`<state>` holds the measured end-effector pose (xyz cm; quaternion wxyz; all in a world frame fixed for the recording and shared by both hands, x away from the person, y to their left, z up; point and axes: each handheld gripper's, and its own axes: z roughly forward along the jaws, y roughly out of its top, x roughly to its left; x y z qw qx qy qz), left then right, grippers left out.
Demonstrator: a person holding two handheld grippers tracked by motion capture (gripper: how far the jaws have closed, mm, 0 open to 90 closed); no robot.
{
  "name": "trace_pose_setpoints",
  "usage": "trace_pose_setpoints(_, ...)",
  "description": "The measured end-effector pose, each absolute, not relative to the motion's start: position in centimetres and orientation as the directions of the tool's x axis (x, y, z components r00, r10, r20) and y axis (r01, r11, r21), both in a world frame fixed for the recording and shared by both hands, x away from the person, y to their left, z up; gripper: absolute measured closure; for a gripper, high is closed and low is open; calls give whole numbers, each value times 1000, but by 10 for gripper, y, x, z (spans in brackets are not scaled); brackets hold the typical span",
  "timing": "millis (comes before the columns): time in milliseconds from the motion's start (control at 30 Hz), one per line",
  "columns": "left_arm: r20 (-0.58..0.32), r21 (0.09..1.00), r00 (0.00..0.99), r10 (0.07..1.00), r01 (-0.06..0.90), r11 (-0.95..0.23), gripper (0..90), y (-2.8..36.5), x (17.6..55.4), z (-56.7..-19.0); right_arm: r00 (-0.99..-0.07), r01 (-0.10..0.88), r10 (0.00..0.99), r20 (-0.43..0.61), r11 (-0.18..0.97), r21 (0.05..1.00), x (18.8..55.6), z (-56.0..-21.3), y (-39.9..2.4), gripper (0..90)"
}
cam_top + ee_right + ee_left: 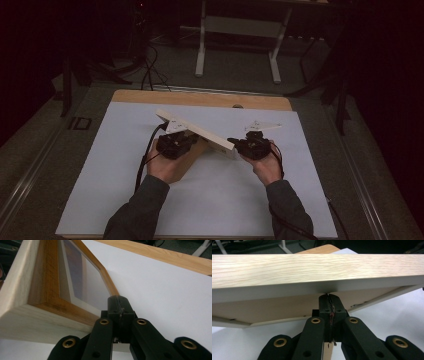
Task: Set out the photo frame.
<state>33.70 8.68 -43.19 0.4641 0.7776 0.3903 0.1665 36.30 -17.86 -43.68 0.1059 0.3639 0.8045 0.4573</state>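
A light wooden picture frame (pixel 195 129) stands tilted on the white sheet, its upper side raised. My left gripper (pixel 187 140) is at its left underside, and in the left gripper view the shut jaws (pixel 329 296) touch the lower edge of the frame (pixel 312 267) from behind, with nothing between them. My right gripper (pixel 232 142) is at the frame's right end. In the right gripper view its shut tips (pixel 119 300) rest against the inner lip of the frame (pixel 15 290), beside the glass (pixel 82 277).
A white sheet (pixel 225 200) covers a wooden tabletop (pixel 200 97). A cable (pixel 145 160) trails from the left gripper along the forearm. Beyond the table stand the white legs of a desk (pixel 201 45), with dark floor and cables around them.
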Motion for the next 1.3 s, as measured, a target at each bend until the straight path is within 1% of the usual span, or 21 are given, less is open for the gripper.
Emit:
trace_pose_setpoints(533,-96,847,649,755,452,-281,900,79,333,-431,-722,480,673,162,318,818,359,-436,-177,899)
trace_pose_setpoints(1300,-129,849,655,744,461,-258,900,83,341,-432,-754,454,640,149,342,823,349,-436,-169,899)
